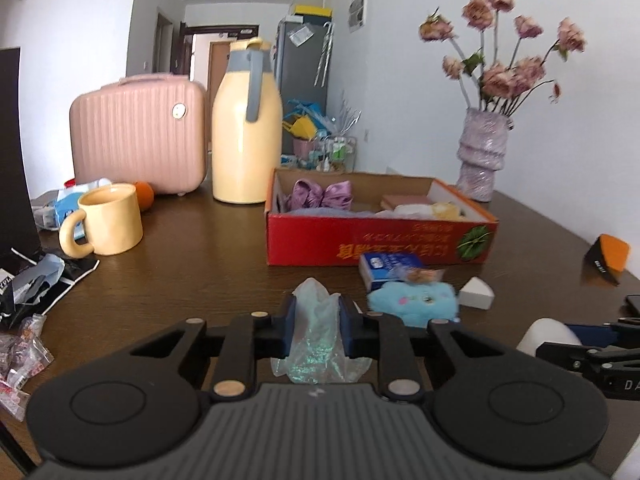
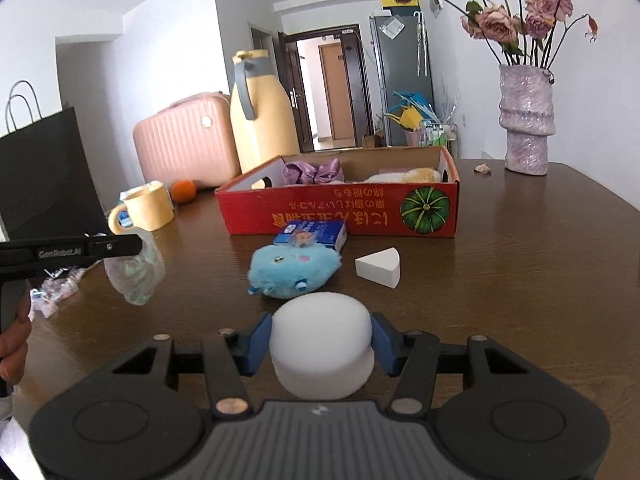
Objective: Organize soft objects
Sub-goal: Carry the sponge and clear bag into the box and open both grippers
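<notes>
My left gripper (image 1: 318, 320) is shut on a crumpled, translucent plastic bag (image 1: 316, 336), lifted above the dark wooden table (image 1: 192, 264); the bag (image 2: 136, 272) also hangs at the left of the right wrist view. My right gripper (image 2: 322, 344) is shut on a round white sponge (image 2: 320, 328). Ahead lie a blue plush toy (image 2: 294, 266), a white wedge sponge (image 2: 380, 266) and a blue tissue pack (image 2: 316, 232). Behind them stands an open red cardboard box (image 2: 340, 212) holding a purple satin bow (image 1: 320, 194) and other soft items.
A yellow mug (image 1: 110, 220), an orange (image 1: 144, 194), a tall yellow jug (image 1: 246, 128) and a pink case (image 1: 138, 132) stand at the back left. The purple vase of flowers (image 1: 482, 152) is at the back right. A black bag (image 2: 44, 168) and loose packets (image 1: 24, 356) lie left.
</notes>
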`<state>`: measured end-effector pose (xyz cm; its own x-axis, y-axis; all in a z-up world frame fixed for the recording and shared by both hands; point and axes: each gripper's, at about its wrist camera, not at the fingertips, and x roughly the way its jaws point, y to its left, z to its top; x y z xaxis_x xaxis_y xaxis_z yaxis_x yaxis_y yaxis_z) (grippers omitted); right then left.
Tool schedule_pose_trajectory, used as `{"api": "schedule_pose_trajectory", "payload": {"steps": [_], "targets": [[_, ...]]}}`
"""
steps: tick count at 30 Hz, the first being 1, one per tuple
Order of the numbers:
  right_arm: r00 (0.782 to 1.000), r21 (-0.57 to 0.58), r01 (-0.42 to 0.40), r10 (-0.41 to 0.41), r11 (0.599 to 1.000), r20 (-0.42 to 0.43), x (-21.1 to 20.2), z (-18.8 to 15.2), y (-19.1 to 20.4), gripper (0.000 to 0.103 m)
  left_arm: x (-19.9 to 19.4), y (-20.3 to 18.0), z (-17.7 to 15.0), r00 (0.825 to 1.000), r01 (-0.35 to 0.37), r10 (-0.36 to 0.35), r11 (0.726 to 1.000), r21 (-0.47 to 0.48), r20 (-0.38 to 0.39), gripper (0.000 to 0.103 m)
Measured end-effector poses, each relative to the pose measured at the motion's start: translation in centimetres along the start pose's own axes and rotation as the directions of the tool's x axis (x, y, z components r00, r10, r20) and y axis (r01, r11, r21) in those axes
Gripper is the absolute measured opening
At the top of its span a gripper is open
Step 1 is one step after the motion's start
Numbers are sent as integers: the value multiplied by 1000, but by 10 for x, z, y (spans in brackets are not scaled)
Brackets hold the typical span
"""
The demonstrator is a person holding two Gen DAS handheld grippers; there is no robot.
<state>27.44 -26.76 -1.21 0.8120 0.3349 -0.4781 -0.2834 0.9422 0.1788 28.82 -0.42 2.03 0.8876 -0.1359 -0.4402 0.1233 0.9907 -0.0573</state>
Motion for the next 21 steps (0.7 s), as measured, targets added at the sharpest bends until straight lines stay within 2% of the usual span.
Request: {"api": "schedule_pose_trajectory", "payload": {"steps": [7,11,13,16,19,21], "targets": [[999,12,-45,45,999,28,-10,13,-3,52,0,-4,19,999,41,-40,999,-17,12,22],[995,-6,-86,86,996,57,3,46,-10,52,20,-6,58,995,84,-84,996,4,46,22],[991,-14,-114,114,993,68,17,70,-12,52,44,-1,85,992,122,-122,992,-3,37,22],[982,-8,-181,182,983,55,57,117,-18,52,95,6,123,988,150,-151,988,-23,-26,22],[975,46,-224,224,973,2,111,165,-27,52,153,13,149,984,132,-135,991,-33,-113,22],[970,86,-235,239,968,-46,153,189,-30,52,186,19,156,986,81,-87,996,-46,-143,22]]}}
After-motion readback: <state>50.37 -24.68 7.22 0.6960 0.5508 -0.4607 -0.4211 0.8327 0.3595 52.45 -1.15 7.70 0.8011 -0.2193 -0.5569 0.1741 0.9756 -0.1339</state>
